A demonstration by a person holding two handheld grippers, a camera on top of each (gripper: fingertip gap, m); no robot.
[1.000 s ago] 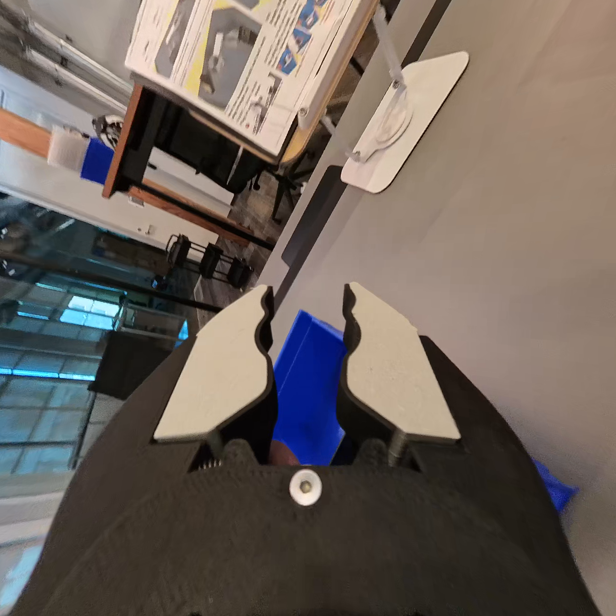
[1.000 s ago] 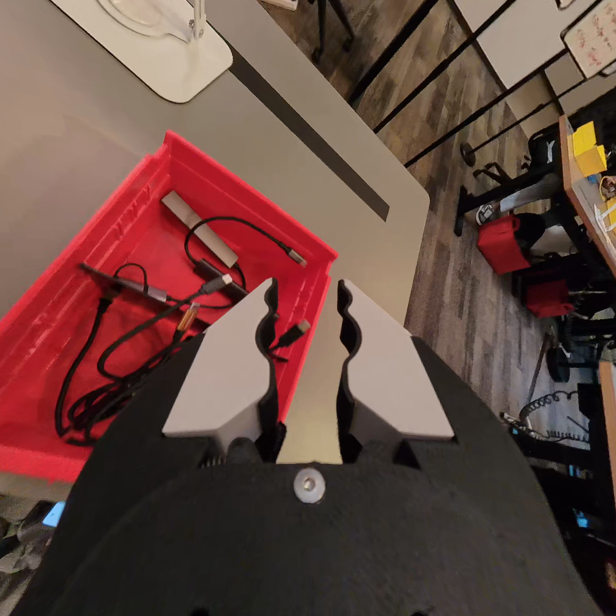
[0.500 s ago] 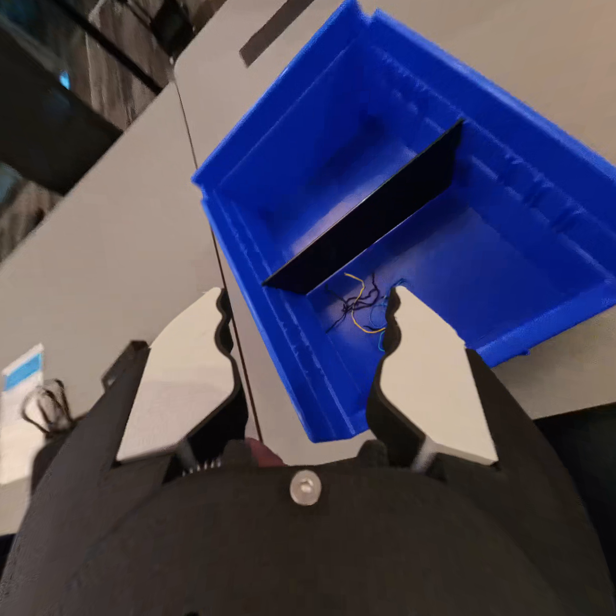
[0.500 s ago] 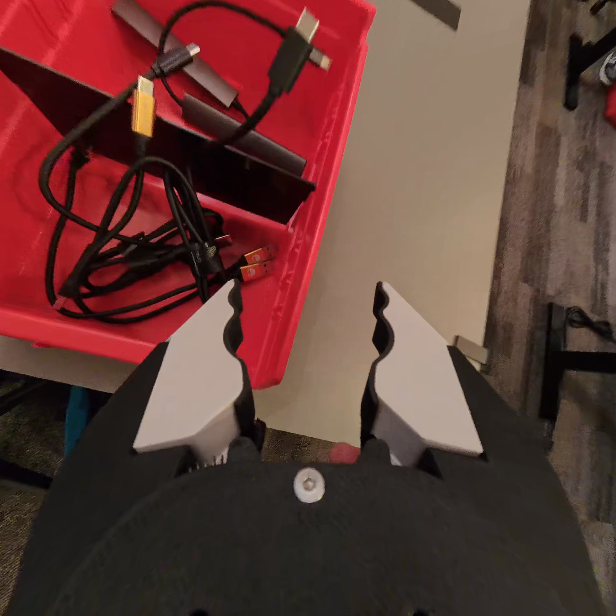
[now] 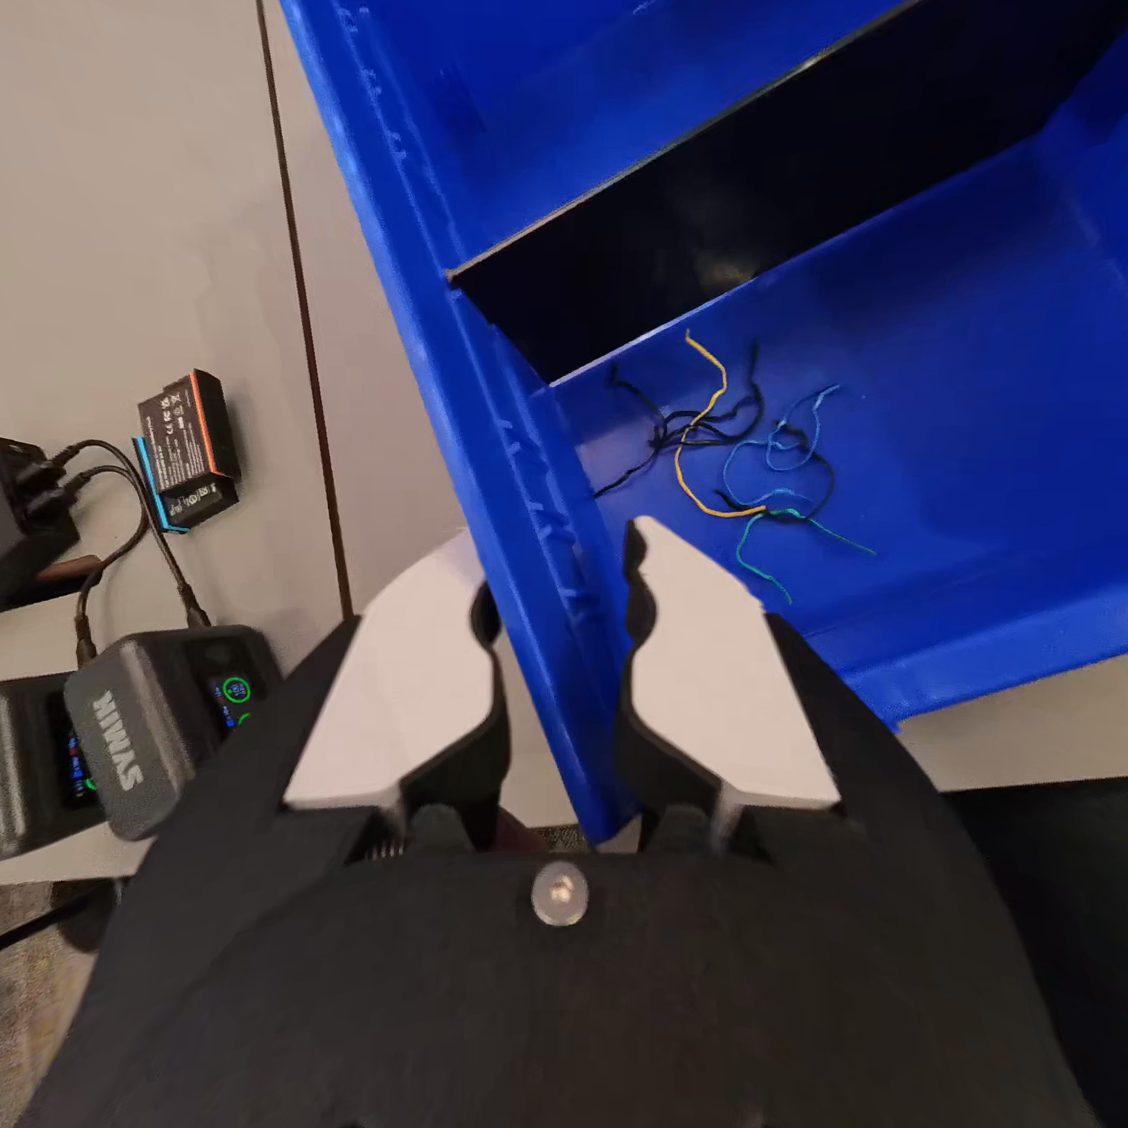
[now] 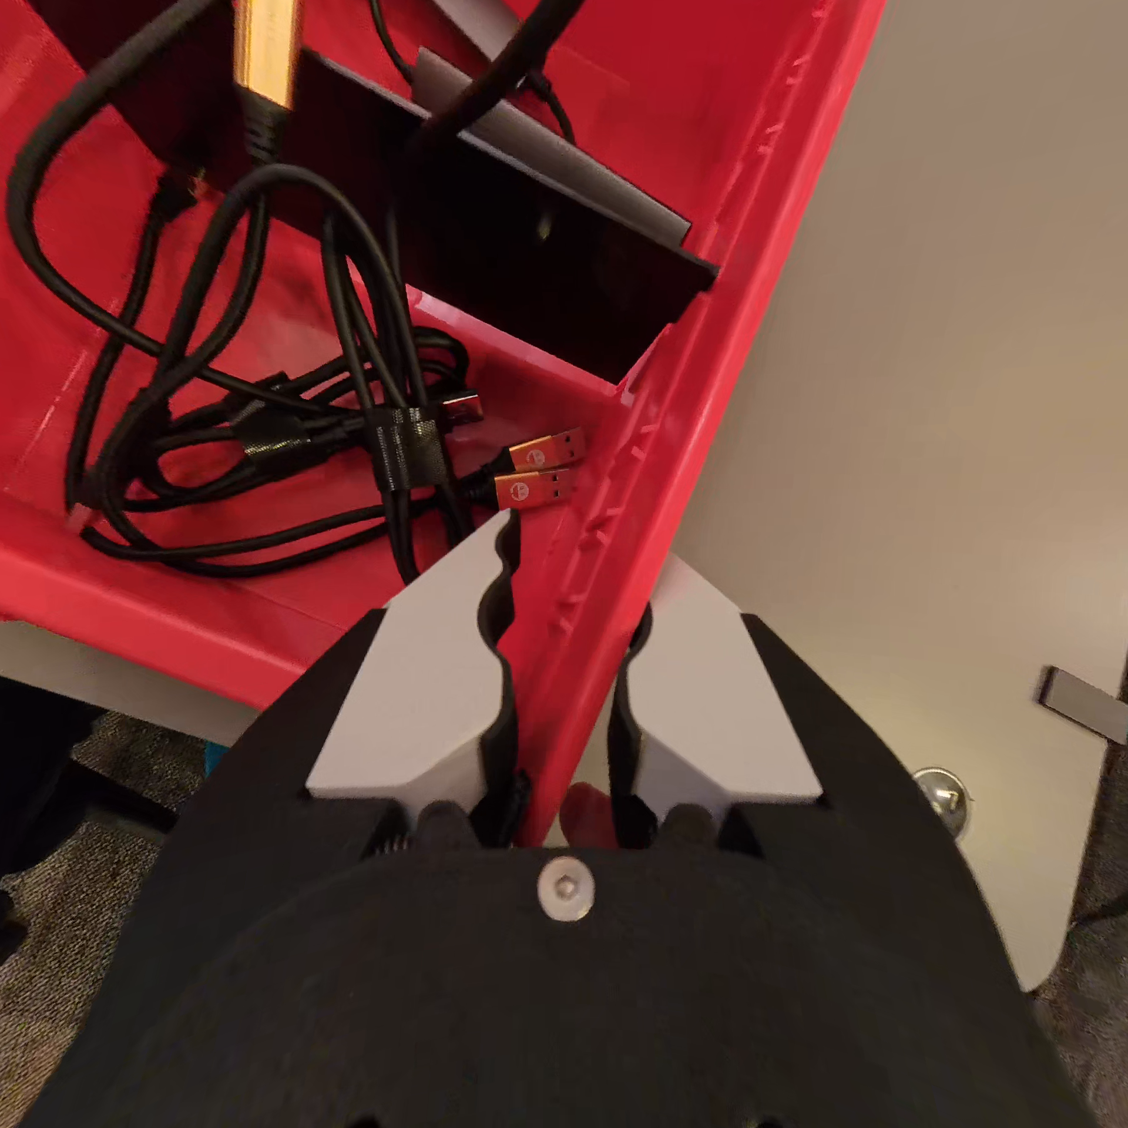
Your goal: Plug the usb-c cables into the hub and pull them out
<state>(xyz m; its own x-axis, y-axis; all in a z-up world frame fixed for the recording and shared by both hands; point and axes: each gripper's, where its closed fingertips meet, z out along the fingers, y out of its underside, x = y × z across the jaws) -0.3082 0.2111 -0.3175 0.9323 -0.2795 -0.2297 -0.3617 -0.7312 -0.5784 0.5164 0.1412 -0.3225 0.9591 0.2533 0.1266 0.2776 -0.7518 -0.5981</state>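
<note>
Both grippers are straddling bin walls, cables lying just ahead of the right one

The right gripper is sitting open astride the red bin wall; the black cables with orange plugs are lying just far-left of it, plugs pointing right, the grey hub farther off behind the divider. The left gripper is likewise gaping across the blue bin wall.

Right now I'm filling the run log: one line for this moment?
left gripper: open, straddling blue bin side wall | right gripper: open, straddling red bin side wall | cables: in red bin, untouched
</note>
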